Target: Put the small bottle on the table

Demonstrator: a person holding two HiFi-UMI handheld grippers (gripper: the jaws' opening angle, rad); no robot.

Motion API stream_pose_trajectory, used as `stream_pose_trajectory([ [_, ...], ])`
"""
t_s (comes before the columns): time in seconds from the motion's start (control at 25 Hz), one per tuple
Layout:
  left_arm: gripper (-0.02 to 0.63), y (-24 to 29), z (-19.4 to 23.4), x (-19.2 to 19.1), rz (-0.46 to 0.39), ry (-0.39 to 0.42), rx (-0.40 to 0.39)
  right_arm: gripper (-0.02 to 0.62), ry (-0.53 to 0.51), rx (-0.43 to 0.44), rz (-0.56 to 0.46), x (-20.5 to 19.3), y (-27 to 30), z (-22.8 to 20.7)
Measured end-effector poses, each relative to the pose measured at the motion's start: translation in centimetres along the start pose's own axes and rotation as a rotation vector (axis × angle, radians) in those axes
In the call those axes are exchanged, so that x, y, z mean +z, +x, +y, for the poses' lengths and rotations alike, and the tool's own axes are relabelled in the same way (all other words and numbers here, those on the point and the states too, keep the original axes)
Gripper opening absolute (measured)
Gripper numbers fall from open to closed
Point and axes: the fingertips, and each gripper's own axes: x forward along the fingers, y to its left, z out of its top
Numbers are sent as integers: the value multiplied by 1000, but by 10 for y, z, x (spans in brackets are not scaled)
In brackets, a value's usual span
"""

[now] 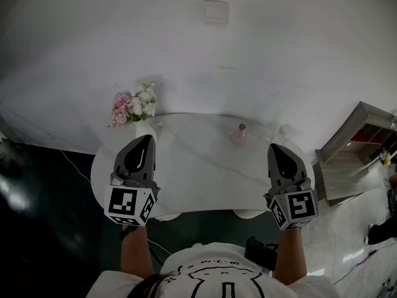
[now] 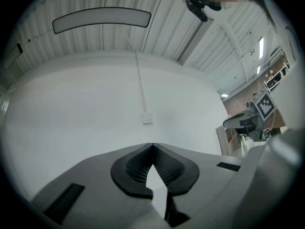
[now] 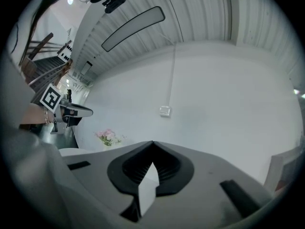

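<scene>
A small pink bottle (image 1: 240, 134) stands upright on the white oval table (image 1: 198, 166), toward its far right side. My left gripper (image 1: 146, 138) hovers over the table's left part, shut, with nothing between its jaws. My right gripper (image 1: 275, 146) hangs over the table's right edge, also shut and holding nothing. Both point up and away toward the white wall. In the left gripper view the jaws (image 2: 152, 145) meet at the tips against the wall. The right gripper view shows the same closed tips (image 3: 153, 142). The bottle lies between the two grippers, a little beyond them.
A vase of pink and white flowers (image 1: 132, 106) stands at the table's far left; the flowers (image 3: 108, 137) also show in the right gripper view. A wooden shelf unit (image 1: 353, 154) stands on the floor at the right. A wall switch (image 1: 215, 10) sits high on the wall.
</scene>
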Motion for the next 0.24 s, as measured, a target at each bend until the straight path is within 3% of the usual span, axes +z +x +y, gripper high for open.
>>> stream_pose_trajectory([
  [0.24, 5, -2, 1, 0, -3, -4, 5, -2, 1, -18, -3, 2, -5, -1],
])
